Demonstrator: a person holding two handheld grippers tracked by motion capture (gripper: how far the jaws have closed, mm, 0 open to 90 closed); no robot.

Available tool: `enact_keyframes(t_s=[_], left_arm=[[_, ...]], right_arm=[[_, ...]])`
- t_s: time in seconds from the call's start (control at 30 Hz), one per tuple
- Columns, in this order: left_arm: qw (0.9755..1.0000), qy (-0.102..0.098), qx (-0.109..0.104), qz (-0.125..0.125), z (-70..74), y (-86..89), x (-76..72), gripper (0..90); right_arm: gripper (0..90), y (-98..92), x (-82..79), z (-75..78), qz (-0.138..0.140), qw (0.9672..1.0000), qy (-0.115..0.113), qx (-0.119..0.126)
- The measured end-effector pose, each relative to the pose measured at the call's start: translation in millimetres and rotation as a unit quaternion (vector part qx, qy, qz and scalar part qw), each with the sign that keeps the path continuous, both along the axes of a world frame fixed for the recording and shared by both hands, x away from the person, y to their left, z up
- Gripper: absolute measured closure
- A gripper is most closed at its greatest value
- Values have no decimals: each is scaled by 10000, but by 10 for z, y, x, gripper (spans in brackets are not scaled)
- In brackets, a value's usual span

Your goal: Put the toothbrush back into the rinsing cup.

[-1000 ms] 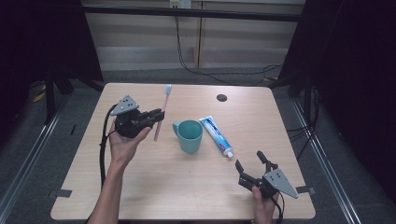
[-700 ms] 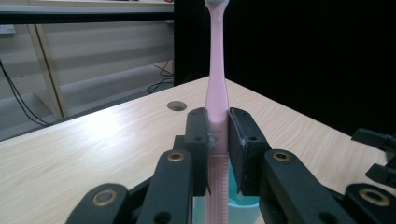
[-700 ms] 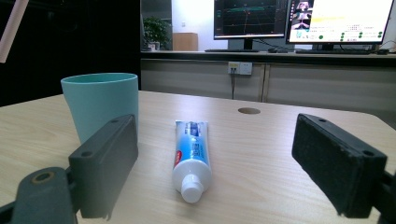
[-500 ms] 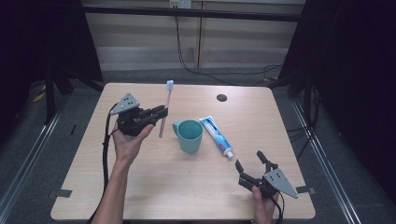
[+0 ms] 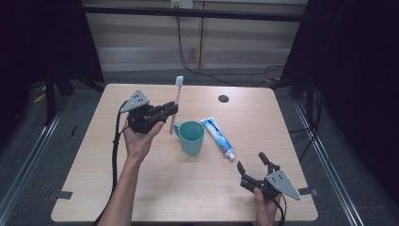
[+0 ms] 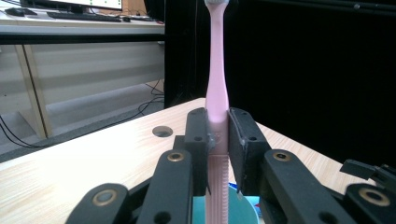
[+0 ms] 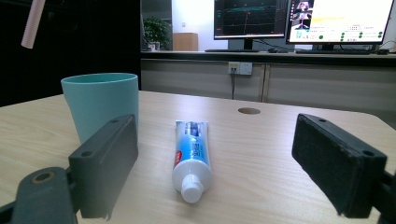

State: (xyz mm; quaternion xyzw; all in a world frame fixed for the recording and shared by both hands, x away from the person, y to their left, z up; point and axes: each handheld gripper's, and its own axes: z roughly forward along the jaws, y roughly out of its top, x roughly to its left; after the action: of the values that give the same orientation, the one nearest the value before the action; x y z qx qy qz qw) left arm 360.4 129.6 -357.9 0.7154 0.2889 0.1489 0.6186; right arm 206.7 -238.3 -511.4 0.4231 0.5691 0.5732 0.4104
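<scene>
**Above the cup: toothbrush held upright**

Over the bench (image 5: 141, 188), the left gripper (image 5: 164, 110) is clenched on one pink toothbrush (image 5: 175, 104), upright, at ten o'clock of the one teal cup (image 5: 190, 136). Lifting looks done; putting it in the cup seems left. One toothpaste tube (image 5: 218, 136) lies at three o'clock. The right gripper (image 5: 254, 167) rests with jaws released.

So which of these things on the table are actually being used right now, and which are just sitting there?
In use, as far as I can judge:
- pink toothbrush, held upright in the left gripper
- teal cup, just beside it, its likely target

Lying about:
- toothpaste tube, flat on the table, capped
- right gripper, open and idle, aimed at the tube
- round hole in the tabletop
</scene>
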Motion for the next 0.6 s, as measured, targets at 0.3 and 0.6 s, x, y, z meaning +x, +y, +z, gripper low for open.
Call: enact_keyframes(t_s=[0.3,0.6], left_arm=[[9999,-12,-108,-68,-3,-125,24,788],[9990,-5,-334,-282,-75,-224,79,788]], right_arm=[[137,0,0,0,9,10000,0,-1],[137,0,-1,0,16,10000,8,4]])
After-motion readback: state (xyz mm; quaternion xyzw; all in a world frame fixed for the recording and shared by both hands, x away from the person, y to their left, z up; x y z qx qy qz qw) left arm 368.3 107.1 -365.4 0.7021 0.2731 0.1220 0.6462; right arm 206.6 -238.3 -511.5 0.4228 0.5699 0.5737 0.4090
